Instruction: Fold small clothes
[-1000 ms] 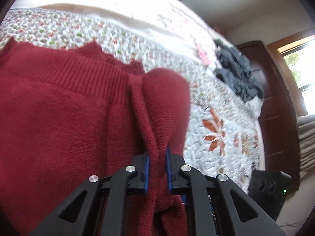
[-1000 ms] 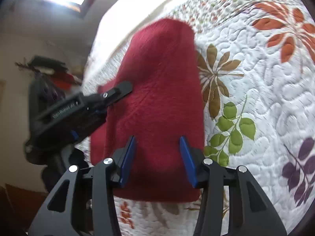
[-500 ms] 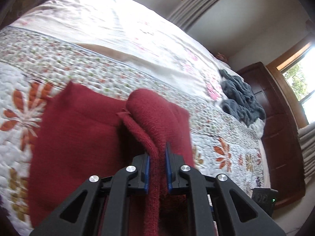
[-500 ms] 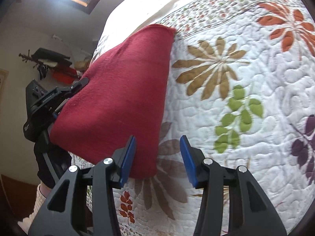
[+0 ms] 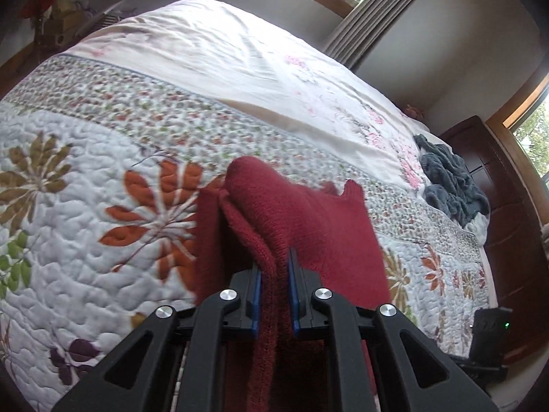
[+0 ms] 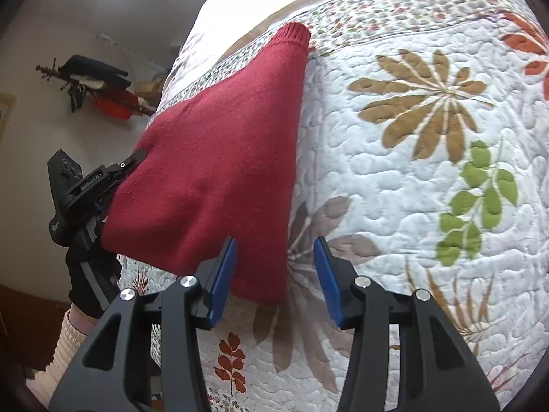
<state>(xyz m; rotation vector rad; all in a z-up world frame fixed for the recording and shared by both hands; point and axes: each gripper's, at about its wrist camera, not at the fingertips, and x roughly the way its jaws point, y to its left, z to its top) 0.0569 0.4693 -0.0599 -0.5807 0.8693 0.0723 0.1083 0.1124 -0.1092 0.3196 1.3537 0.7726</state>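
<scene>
— Where was the red knitted garment (image 6: 219,178)?

— Lying folded on the floral quilt (image 6: 411,178) of the bed, one edge lifted at its near left side.

— And the left hand-held gripper (image 5: 274,295)?

— Closed tight on a bunched fold of that red knit, blue pads pressing it from both sides.

— The right hand-held gripper (image 6: 274,274)?

— Wide apart, holding nothing, poised just over the garment's near corner. A grey blanket (image 5: 449,185) lay well apart, toward the bed's far edge.
</scene>
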